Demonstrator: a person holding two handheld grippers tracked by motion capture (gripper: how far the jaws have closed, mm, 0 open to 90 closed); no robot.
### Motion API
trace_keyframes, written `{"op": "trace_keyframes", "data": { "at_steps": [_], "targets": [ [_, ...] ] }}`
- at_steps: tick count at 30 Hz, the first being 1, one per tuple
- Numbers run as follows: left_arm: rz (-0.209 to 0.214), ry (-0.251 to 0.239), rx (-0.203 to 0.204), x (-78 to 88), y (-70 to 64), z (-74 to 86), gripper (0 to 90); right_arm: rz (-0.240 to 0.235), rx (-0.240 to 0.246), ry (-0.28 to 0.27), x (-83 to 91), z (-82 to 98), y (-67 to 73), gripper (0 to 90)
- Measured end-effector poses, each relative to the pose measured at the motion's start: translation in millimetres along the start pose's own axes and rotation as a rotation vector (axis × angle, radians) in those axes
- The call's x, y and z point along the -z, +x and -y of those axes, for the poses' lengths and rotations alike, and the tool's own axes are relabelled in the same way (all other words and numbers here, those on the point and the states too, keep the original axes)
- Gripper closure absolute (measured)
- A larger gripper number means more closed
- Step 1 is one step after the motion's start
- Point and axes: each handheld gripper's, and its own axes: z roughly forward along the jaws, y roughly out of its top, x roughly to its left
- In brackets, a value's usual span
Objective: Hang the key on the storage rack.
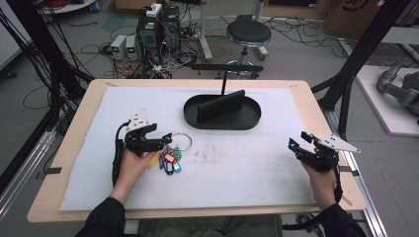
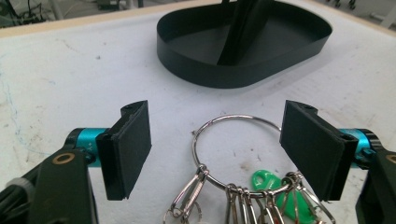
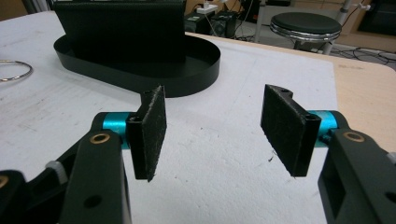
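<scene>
1. The left gripper (image 1: 163, 142) sits low over the white mat (image 1: 247, 163), on the near left part of it, with its jaws wide apart and holding nothing.
2. The key ring (image 2: 238, 154) lies flat on the mat between those jaws. In the left gripper view its round loop is nearer the right pad (image 2: 310, 149) than the left pad (image 2: 128, 149), and I cannot tell whether it touches the right pad.
3. The keys (image 1: 168, 160), with red, blue, green and yellow tags, hang off the ring's near side, so they lie at and behind the jaw tips, close to the left hand (image 1: 131, 170).
4. The black tray (image 1: 195, 121), oval with an upright divider (image 1: 220, 106) inside, stands on the mat well ahead of the left jaws, apart from the ring.
5. The right gripper (image 1: 296, 140) is at the near right edge of the mat, far from the keys; its jaws stand well apart, with only bare mat between them.
6. In the right gripper view the tray lies ahead and left of the right jaws, and part of the ring's loop shows at the far left edge.
</scene>
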Motion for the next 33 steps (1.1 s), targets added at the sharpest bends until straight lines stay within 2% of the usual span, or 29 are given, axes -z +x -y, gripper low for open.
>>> {"op": "trace_keyframes", "data": {
  "at_steps": [3, 4, 6, 7, 9, 11, 16, 23, 25, 28, 33],
  "targets": [
    [-0.001, 0.034, -0.006, -7.8, 1.2, -4.0, 31.5, 0.000, 0.004, -0.001, -0.1, 0.0, 0.0, 41.3],
    [-0.003, 0.029, -0.011, -10.4, 1.3, -4.4, 34.0, -0.001, 0.004, 0.000, -0.1, -0.1, 0.2, 41.3],
    [-0.014, 0.069, -0.023, -17.2, 2.2, -6.0, 39.9, -0.003, 0.006, 0.000, -0.2, -0.2, 0.5, 41.3],
    [-0.011, 0.091, -0.026, -21.1, 2.8, -6.8, 39.9, -0.003, 0.006, 0.000, -0.2, -0.2, 0.5, 41.3],
    [-0.022, 0.104, -0.028, -27.3, 3.3, -7.8, 43.8, -0.005, 0.004, 0.003, -0.6, 0.0, 0.6, 41.3],
    [-0.031, 0.147, -0.037, -34.1, 3.5, -10.1, 48.3, -0.006, 0.005, 0.003, -0.8, 0.1, 0.4, 41.3],
    [-0.038, 0.196, -0.049, -44.2, 3.8, -9.9, 62.2, -0.008, 0.003, 0.008, -0.9, 0.8, -0.2, 41.3],
    [-0.046, 0.255, -0.037, -46.4, 5.9, -6.9, 66.2, -0.008, 0.001, 0.005, 0.0, 1.1, -1.7, 41.3],
    [-0.051, 0.296, -0.045, -48.2, 6.2, -4.9, 68.4, -0.010, 0.002, 0.004, 0.0, 1.1, -1.6, 41.3],
    [-0.066, 0.306, -0.062, -48.2, 4.4, -4.6, 71.3, -0.012, 0.005, 0.004, 0.1, 1.0, -1.2, 41.3],
    [-0.056, 0.300, -0.066, -47.3, 3.2, -3.8, 84.7, -0.011, 0.004, 0.003, 0.2, 0.8, -1.2, 41.3]
  ]
}}
